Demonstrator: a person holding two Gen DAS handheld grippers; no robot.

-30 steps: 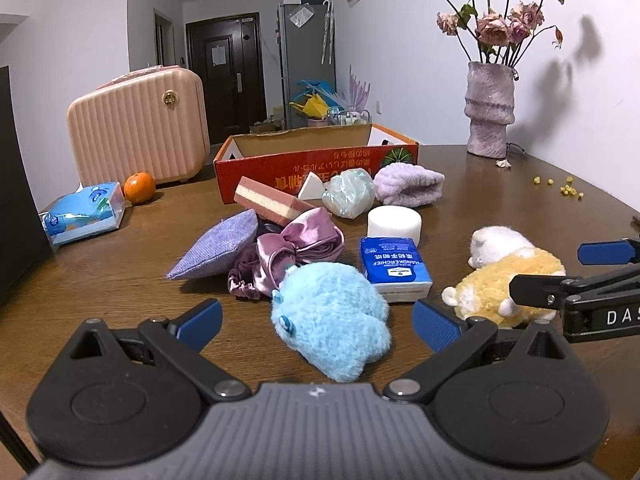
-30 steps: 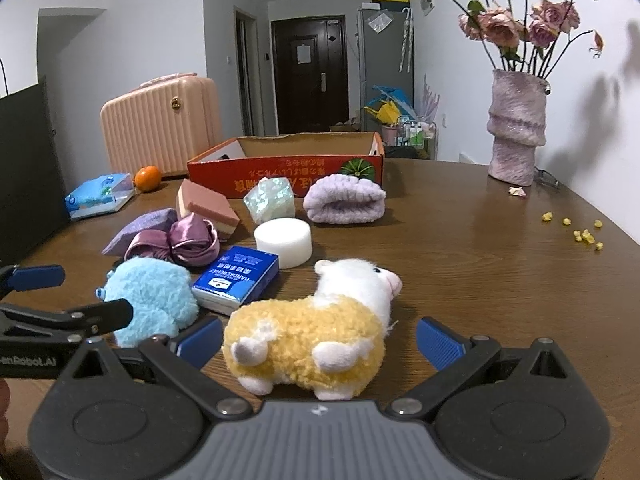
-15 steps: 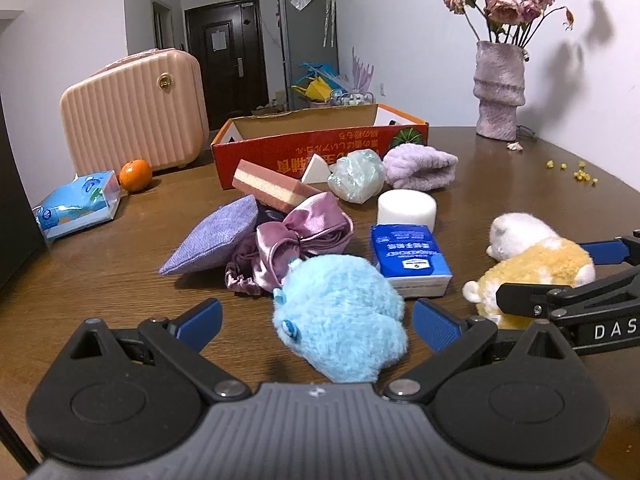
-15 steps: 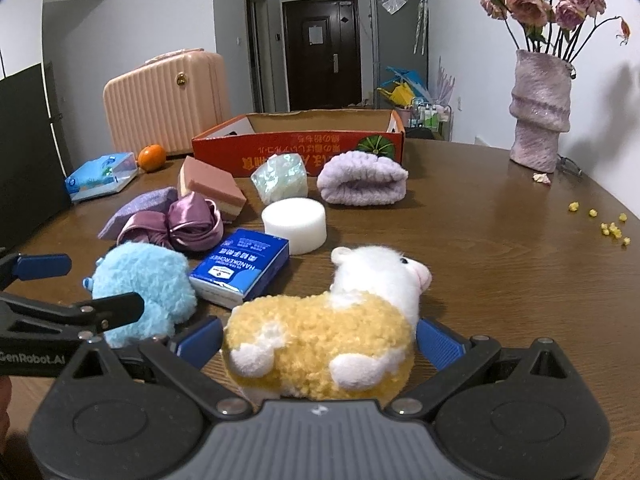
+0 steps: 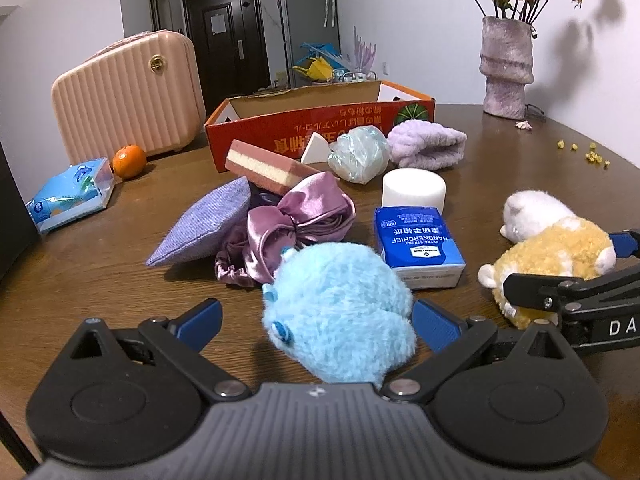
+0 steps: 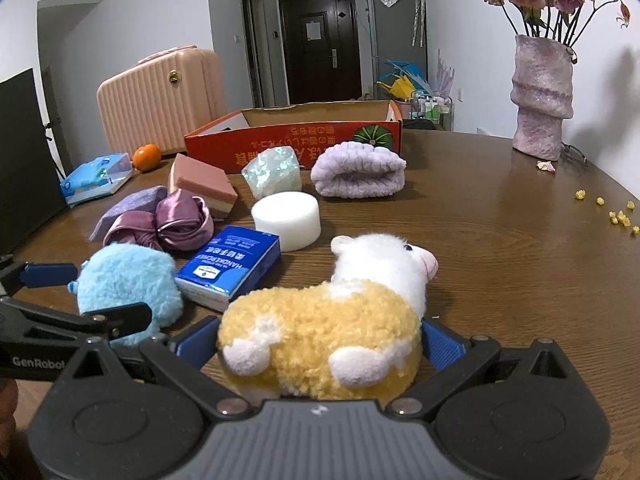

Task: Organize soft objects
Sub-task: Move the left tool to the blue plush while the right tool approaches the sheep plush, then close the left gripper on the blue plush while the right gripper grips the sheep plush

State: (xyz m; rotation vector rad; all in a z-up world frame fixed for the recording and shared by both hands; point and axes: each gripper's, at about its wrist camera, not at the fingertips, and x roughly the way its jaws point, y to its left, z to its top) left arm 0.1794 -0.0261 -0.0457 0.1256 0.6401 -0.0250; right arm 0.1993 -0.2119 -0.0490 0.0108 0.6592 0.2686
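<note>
Left gripper point(image 5: 316, 322): jaws spread wide, one on each side of the blue plush toy point(image 5: 340, 312); the right pad sits right at the fur, the left pad stands apart from it.
Right gripper point(image 6: 318, 340): jaws spread wide around the yellow and white plush sheep point(image 6: 332, 320); both pads sit close against the wool, and I cannot tell if they press it.
Blue plush toy: lies on the wooden surface point(image 5: 100, 272), nearest of the pile in the left view, just in front of the satin scrunchie point(image 5: 296, 224).
Plush sheep: lies on its side on the surface, white head pointing away from the right camera, to the right of the tissue pack.
Tissue pack point(image 5: 416, 240): blue handkerchief packet lying flat between the two plush toys, just in front of the white round sponge point(image 5: 414, 194).
Pile behind: purple knit pouch point(image 5: 208, 224) touching the scrunchie; pink and cream layered sponge point(image 5: 268, 166) behind them; crumpled pale blue-green bundle point(image 5: 358, 154) beside the lilac folded towel point(image 5: 426, 146).
Cardboard box point(image 5: 320, 120): red, open at the top, stands behind the pile.
Left edge: orange point(image 5: 129, 161) and blue wet-wipe pack point(image 5: 72, 194) near the pink suitcase point(image 5: 128, 94).
Right rear: vase point(image 5: 507, 68) with dried roses, well apart from the pile.
</note>
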